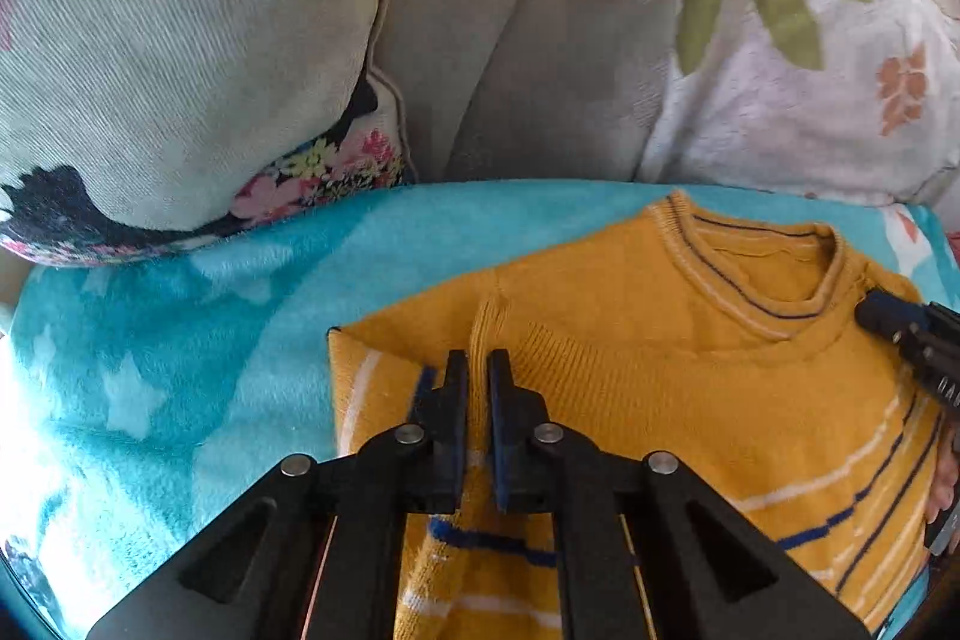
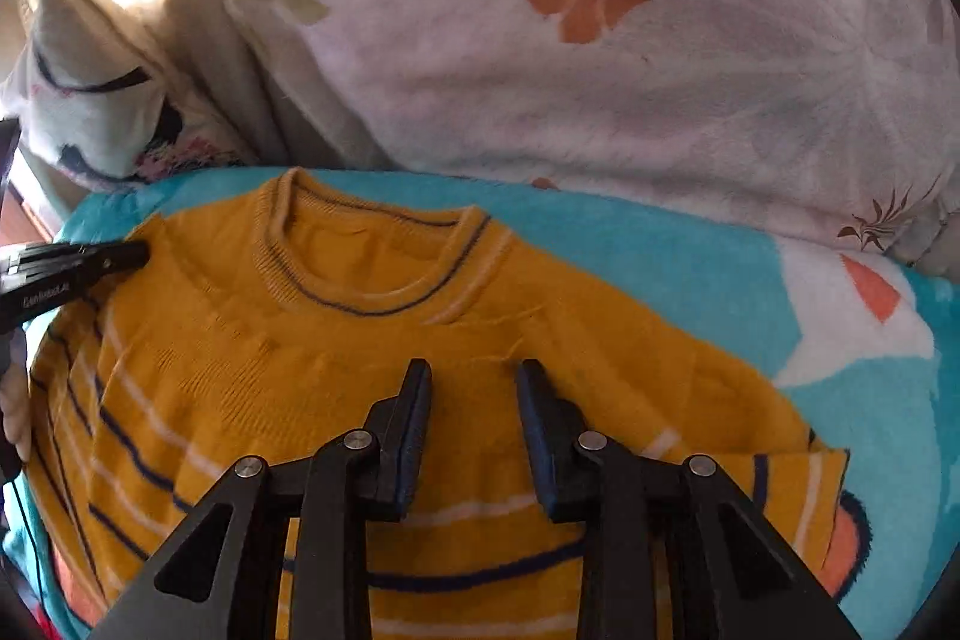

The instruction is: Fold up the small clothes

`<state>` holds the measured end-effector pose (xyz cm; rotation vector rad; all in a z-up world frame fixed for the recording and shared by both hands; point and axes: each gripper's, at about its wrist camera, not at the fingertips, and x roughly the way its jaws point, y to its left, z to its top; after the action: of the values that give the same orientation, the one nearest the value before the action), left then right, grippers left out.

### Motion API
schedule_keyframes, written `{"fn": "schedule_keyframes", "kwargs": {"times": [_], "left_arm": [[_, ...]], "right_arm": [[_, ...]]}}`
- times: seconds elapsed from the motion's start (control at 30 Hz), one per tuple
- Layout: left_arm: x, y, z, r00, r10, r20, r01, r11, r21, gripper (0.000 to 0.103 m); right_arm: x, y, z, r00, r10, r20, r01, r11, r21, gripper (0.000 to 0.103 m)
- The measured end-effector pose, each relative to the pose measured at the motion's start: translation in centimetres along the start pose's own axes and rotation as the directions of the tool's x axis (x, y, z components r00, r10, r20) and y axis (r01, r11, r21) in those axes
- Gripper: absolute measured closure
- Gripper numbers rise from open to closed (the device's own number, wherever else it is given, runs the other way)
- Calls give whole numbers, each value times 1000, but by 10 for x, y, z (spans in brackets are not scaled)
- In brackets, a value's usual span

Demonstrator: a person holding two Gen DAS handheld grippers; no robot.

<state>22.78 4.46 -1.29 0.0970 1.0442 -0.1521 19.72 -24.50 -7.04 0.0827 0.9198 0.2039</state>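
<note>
A small mustard-yellow knit sweater (image 1: 630, 376) with white and navy stripes lies on a turquoise blanket (image 1: 180, 340), collar toward the cushions. My left gripper (image 1: 478, 370) is shut on a raised pleat of the sweater near its left shoulder, where the sleeve is folded in. In the right wrist view the sweater (image 2: 336, 340) lies flat with its right sleeve folded in. My right gripper (image 2: 474, 382) is open just above the sweater's chest, holding nothing. The left gripper's tip (image 2: 78, 262) shows at the left edge, and the right gripper's tip (image 1: 900, 328) at the right edge of the left wrist view.
A white pillow with black and floral trim (image 1: 180, 88) leans at the back left. A beige cushion (image 1: 540, 40) stands behind. A white leaf-print blanket (image 2: 600, 70) is piled at the back right. The turquoise blanket (image 2: 720, 268) has white and orange shapes.
</note>
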Motion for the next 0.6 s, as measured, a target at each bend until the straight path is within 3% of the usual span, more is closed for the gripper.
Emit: {"fn": "schedule_keyframes", "kwargs": {"times": [0.1, 0.37, 0.53, 0.6], "left_arm": [[6, 9, -2, 999, -15, 36, 16, 999, -43, 92], [3, 49, -10, 977, -199, 75, 211, 955, -210, 85], [-40, 55, -17, 981, -162, 105, 182, 954, -237, 82], [-64, 61, -24, 976, -171, 134, 201, 947, -252, 73]], "right_arm": [[3, -26, 2, 997, 68, 41, -73, 989, 126, 76], [12, -63, 6, 969, 226, 104, -248, 912, 328, 79], [14, -74, 5, 947, 298, 121, -321, 863, 390, 79], [9, -70, 5, 955, 282, 89, -294, 877, 380, 79]]}}
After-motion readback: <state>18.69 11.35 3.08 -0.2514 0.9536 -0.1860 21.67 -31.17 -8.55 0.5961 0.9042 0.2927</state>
